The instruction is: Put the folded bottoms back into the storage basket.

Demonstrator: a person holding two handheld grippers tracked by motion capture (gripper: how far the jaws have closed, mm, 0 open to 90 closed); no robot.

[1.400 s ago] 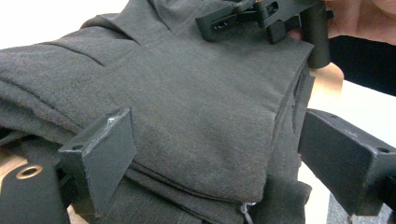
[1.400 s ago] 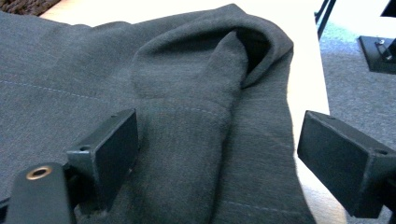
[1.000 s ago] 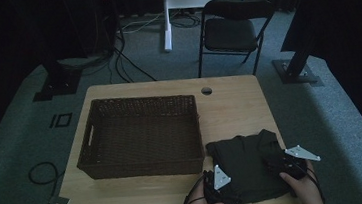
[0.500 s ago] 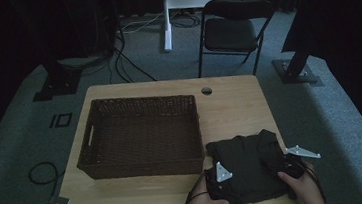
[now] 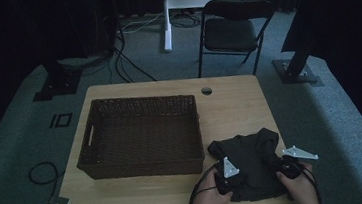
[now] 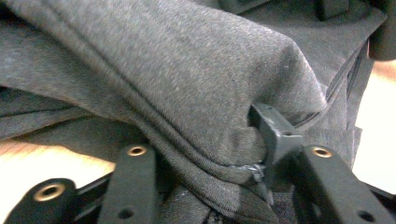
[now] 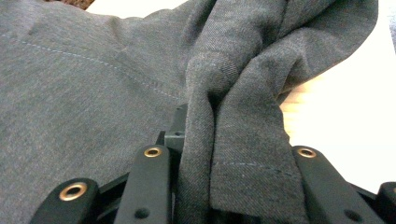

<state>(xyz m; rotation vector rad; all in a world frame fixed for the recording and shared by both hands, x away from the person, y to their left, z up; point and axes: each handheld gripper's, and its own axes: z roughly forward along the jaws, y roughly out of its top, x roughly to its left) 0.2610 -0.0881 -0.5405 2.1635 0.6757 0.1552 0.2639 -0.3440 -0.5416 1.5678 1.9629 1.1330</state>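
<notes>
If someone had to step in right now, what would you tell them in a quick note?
Left gripper: jaws have just been closing, fabric of the dark shirt bunched between them.
Right gripper: shut on a fold of the shirt.
Shirt lies crumpled at the table's near right corner, beside the wicker basket.
Done: both grips taken.
Left: probably lifting the shirt and moving it, perhaps to the basket; it has not left the table yet.

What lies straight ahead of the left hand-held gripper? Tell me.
The left hand-held gripper already has the dark grey garment bunched between its jaws, which have just been closing. Pushed straight on, it would likely only meet more of that cloth; depth beyond it is unclear.
</notes>
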